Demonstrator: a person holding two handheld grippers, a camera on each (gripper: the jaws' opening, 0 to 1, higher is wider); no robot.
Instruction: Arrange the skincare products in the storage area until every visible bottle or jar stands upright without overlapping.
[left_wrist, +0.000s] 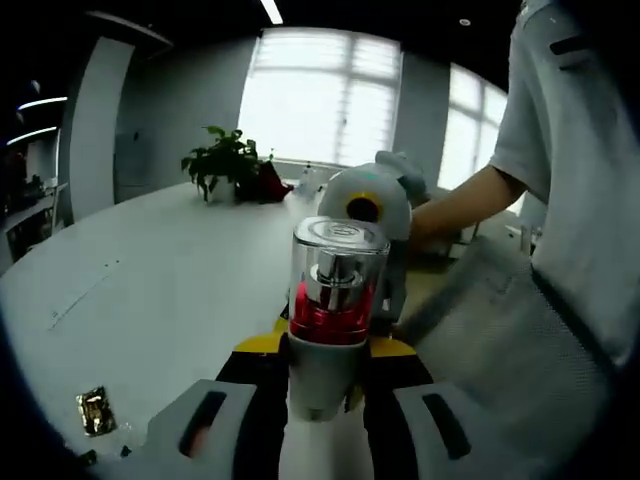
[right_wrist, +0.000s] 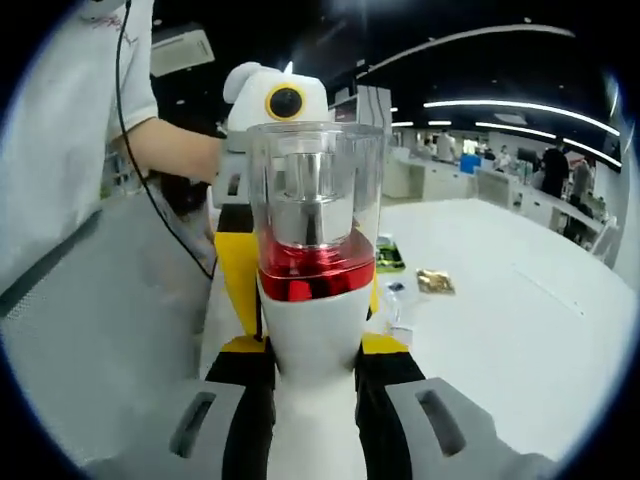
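A white pump bottle (left_wrist: 330, 330) with a clear cap and a red collar was seen upright at the centre of the left gripper view, clamped between the jaws of the left gripper (left_wrist: 325, 400). The same bottle (right_wrist: 315, 290) was seen in the right gripper view, held low on its white body by the right gripper (right_wrist: 315, 400) — both sets of jaws were closed on it from opposite sides. Beyond the bottle, in the left gripper view, the right gripper's white housing (left_wrist: 365, 200) was seen facing the camera; in the right gripper view, the left gripper's housing (right_wrist: 275, 95) was likewise seen just behind the cap.

The bottle was held above a large white table (left_wrist: 150, 270). Left of the bottle in the left gripper view, a small gold foil sachet (left_wrist: 96, 410) lay flat on the table, well apart from it. Far behind the bottle, a potted plant (left_wrist: 225, 160) stood on the table before bright windows. In the right gripper view, right of the bottle, a gold sachet (right_wrist: 434, 281) and a dark green packet (right_wrist: 388, 258) lay on the table. A person's forearm (left_wrist: 460, 205) and white sleeve were seen beside the bottle — the arm reached toward the grippers.
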